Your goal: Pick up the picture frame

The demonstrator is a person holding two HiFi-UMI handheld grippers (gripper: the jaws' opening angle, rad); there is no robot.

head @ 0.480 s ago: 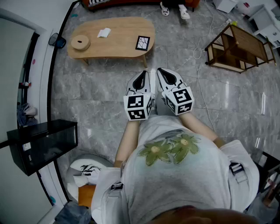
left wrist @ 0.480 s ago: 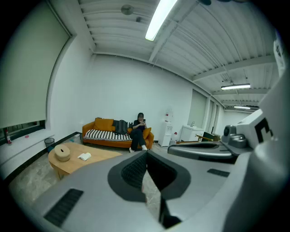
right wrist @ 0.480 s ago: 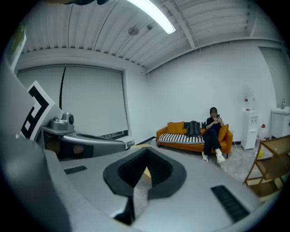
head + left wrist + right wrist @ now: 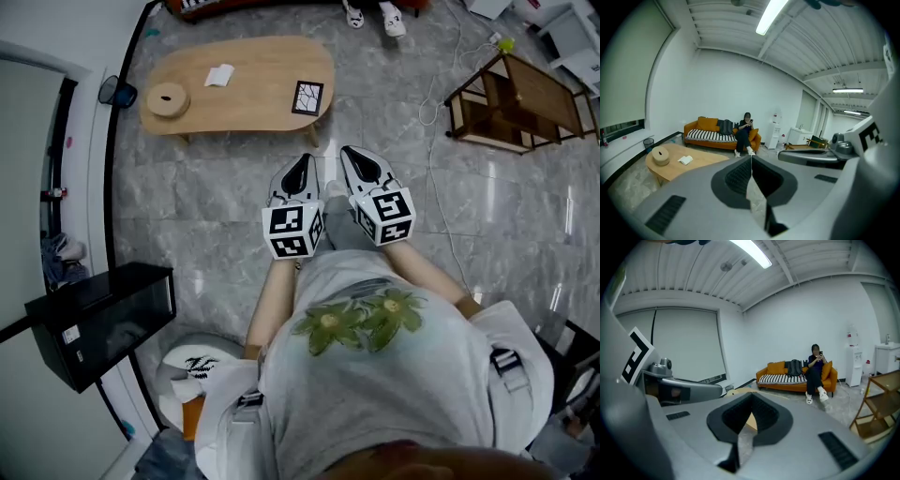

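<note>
Left hand-held gripper [image 4: 301,161] and right hand-held gripper [image 4: 354,155]: jaws together, empty, well apart from the small black picture frame [image 4: 307,97] near the oval light wooden table's [image 4: 253,84] end edge. Risk: arriving with jaws together could shove it off.

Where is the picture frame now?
In the head view, the picture frame lies near the right end of the wooden table, opposite the round box.
</note>
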